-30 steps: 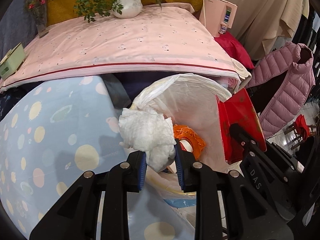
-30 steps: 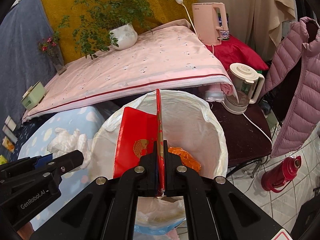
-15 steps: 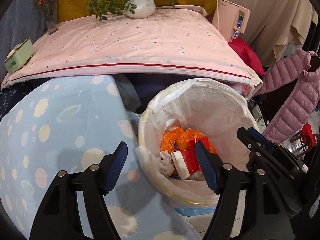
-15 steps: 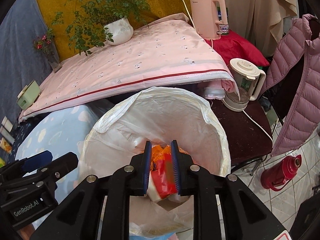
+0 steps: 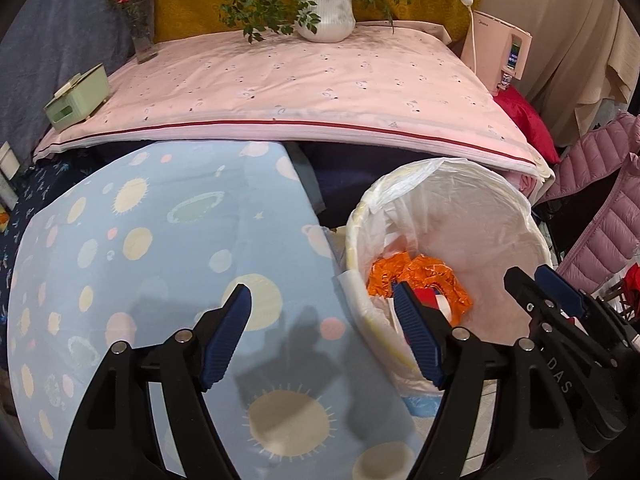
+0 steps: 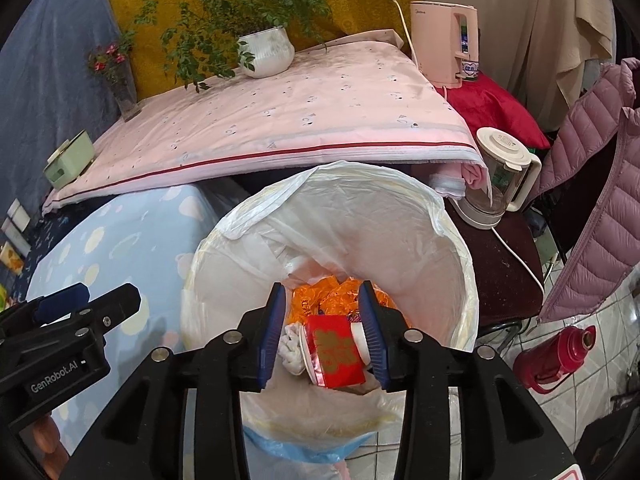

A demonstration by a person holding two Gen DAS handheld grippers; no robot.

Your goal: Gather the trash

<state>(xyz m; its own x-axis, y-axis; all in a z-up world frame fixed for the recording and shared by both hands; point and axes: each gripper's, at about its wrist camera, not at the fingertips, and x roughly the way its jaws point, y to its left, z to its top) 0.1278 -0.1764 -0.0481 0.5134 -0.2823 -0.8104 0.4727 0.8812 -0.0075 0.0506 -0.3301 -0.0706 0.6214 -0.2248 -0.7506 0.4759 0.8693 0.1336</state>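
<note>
A bin lined with a white bag (image 6: 360, 216) stands beside the blue spotted table (image 5: 140, 248). Inside it lie an orange wrapper (image 6: 320, 300), a red packet (image 6: 334, 346) and a white tissue wad (image 6: 290, 346). My right gripper (image 6: 322, 294) hangs over the bin with its jaws opening; the red packet lies below them, untouched. My left gripper (image 5: 320, 296) is wide and still opening, with nothing in it, straddling the table edge and the bin's rim (image 5: 352, 232). The left wrist view also shows the orange wrapper (image 5: 420, 276) and my right gripper (image 5: 536, 280).
Behind the bin is a pink-covered table (image 5: 300, 80) with a potted plant (image 5: 324, 20), a green box (image 5: 76, 98) and a vase (image 5: 142, 36). A pink kettle (image 6: 444, 48), a blender jug (image 6: 500, 176), a red thermos (image 6: 556, 356) and a puffer jacket (image 6: 592, 200) stand to the right.
The left gripper opened and dropped the white tissue wad, then shifted left over the blue cloth. The right gripper opened and released the red packet, which now lies in the bin.
</note>
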